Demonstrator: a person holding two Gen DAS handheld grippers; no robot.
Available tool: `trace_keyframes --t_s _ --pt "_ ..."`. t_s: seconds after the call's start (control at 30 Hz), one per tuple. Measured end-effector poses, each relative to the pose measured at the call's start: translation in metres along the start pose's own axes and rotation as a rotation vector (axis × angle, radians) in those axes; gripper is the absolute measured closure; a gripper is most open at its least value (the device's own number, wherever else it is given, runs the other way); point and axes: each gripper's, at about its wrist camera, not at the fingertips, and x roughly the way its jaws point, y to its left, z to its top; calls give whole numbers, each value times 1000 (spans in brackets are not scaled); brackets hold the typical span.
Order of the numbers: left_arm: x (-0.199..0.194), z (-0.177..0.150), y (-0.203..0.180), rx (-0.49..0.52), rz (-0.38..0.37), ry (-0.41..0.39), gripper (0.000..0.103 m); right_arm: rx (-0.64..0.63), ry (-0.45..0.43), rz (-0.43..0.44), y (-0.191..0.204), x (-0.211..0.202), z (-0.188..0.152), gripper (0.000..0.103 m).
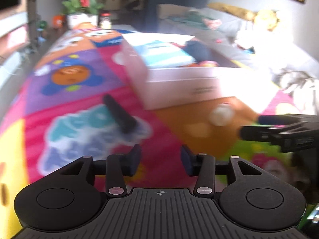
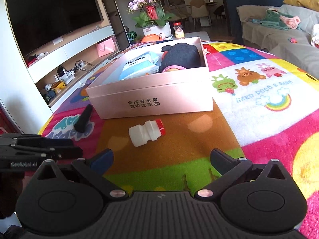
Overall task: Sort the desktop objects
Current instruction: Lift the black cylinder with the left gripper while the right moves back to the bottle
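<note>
A pink cardboard box [image 2: 151, 99] stands on the colourful mat; inside lie a blue-white packet [image 2: 137, 64] and a dark plush toy [image 2: 179, 56]. The box also shows in the blurred left wrist view [image 1: 179, 79]. A small white bottle with a red cap [image 2: 146, 132] lies on its side in front of the box, seen end-on in the left wrist view [image 1: 220, 115]. A black cylinder [image 2: 83, 120] lies left of it, and shows in the left wrist view [image 1: 119, 115]. My right gripper [image 2: 161, 159] is open and empty, just short of the bottle. My left gripper [image 1: 160, 159] is open and empty, near the cylinder.
The colourful play mat [image 2: 259, 99] covers the surface. A potted orchid [image 2: 151, 14] and a jar [image 2: 178, 29] stand beyond the box. A TV unit [image 2: 59, 45] is at the left, a sofa [image 2: 279, 35] at the right. The left gripper shows at the right view's left edge [image 2: 39, 149].
</note>
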Motion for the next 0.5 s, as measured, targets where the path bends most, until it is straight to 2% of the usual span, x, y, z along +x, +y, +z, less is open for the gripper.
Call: trace_keyframes --t_s 0.03,0.07,0.17,0.23,0.3,0.5 --pt "-1 -1 -4 9 -32 -3 47 9 -2 3 -2 -2 -1 0" --pt "-3 -1 -8 27 -54 -14 41 18 -5 3 -4 -4 -2 0" --pt "-14 4 -9 96 -33 -93 7 34 -14 10 -6 -8 -5 0" --pt "-15 13 -3 139 1 -130 5 30 -15 3 -4 -7 -5 0" --pt "-6 26 9 152 34 -134 5 16 -14 -12 -1 -6 -5 0" --pt "41 55 46 205 -29 -100 4 -4 -8 -31 3 -4 -5 0"
